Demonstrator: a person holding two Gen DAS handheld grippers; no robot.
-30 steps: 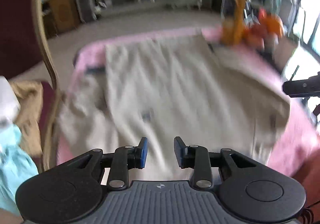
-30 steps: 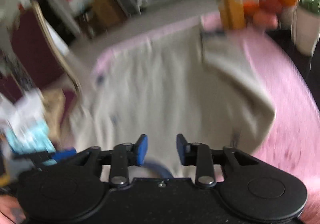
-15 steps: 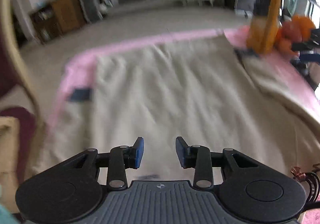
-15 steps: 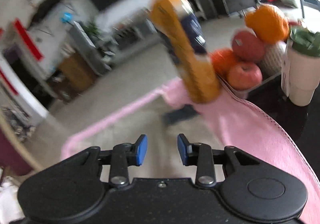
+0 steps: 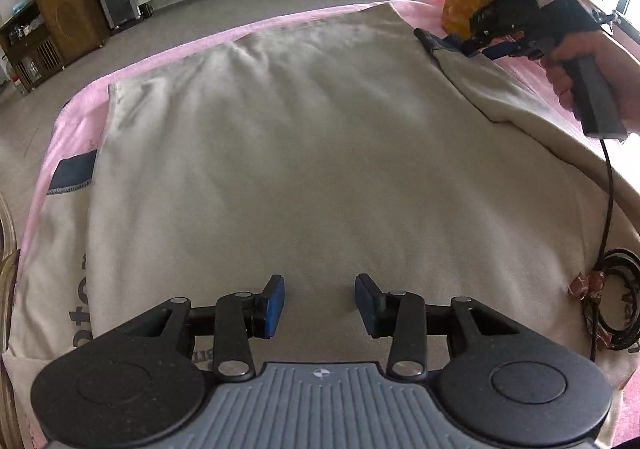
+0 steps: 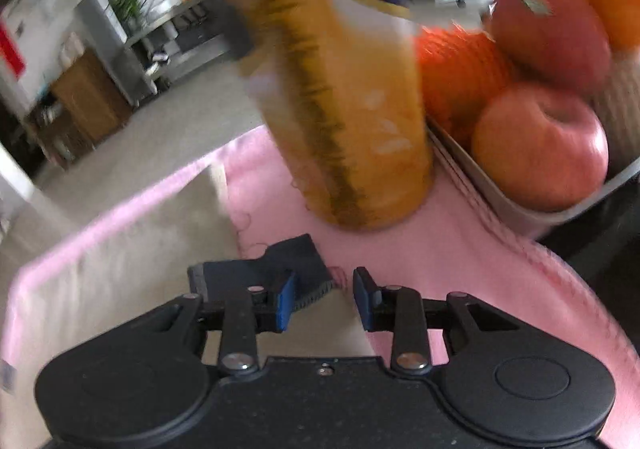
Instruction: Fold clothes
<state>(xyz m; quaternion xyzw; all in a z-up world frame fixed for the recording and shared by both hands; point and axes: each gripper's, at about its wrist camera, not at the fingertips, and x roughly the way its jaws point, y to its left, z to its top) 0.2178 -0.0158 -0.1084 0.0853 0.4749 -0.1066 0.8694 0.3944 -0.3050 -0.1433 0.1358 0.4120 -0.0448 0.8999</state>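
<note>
A beige T-shirt [image 5: 304, 153] with dark blue sleeve cuffs lies spread flat on a pink cloth [image 5: 168, 49]. My left gripper [image 5: 320, 305] hovers open over the shirt's near part, nothing between its fingers. Its left cuff [image 5: 72, 175] rests at the left edge. In the left wrist view, a hand holds my right gripper [image 5: 472, 47] at the far right sleeve. In the right wrist view, my right gripper [image 6: 323, 299] stands open just above the right sleeve's blue cuff [image 6: 264, 273], which lies on the pink cloth [image 6: 420, 261].
A tall orange bottle [image 6: 340, 109] stands right behind the cuff. A tray of apples and oranges [image 6: 536, 145] sits to its right. A black cable coil [image 5: 612, 301] lies on the shirt's right side. Beyond the table are floor, shelves and a wooden cabinet [image 5: 60, 25].
Both grippers moved forward over the shirt. The right one travelled to the far right corner and dropped close to the blue sleeve cuff by the orange bottle. Both stayed open.
</note>
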